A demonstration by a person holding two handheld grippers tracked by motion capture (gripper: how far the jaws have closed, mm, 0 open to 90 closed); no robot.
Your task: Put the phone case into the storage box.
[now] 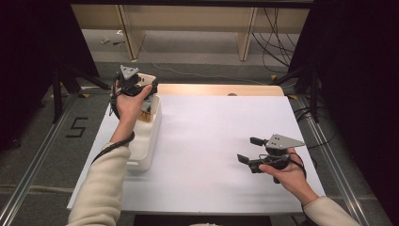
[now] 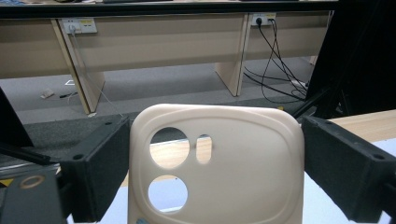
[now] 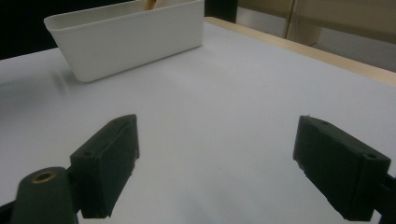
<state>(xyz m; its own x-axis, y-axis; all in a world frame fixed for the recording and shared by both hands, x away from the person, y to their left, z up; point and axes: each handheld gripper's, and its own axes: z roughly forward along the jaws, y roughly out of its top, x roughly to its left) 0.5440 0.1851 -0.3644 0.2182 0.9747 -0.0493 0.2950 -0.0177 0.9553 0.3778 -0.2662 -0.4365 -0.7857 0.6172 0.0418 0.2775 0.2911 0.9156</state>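
Note:
A cream phone case [image 2: 243, 168] with round camera cut-outs stands upright between the jaws of my left gripper [image 2: 215, 163], whose pads press on its two side edges. From above, the left gripper [image 1: 139, 84] holds the phone case [image 1: 147, 79] over the far end of a white bin [image 1: 146, 141] at the table's left. My right gripper [image 1: 245, 149] hovers low over the white tabletop at the front right. In its own view the right gripper [image 3: 215, 158] stands open with nothing between its jaws.
The white bin [image 3: 126, 42] is long and narrow, and something tan [image 1: 146, 116] lies inside its far end. A white sheet [image 1: 211, 141] covers the wooden table. Desks and loose cables [image 2: 271, 70] stand on the floor beyond the far edge.

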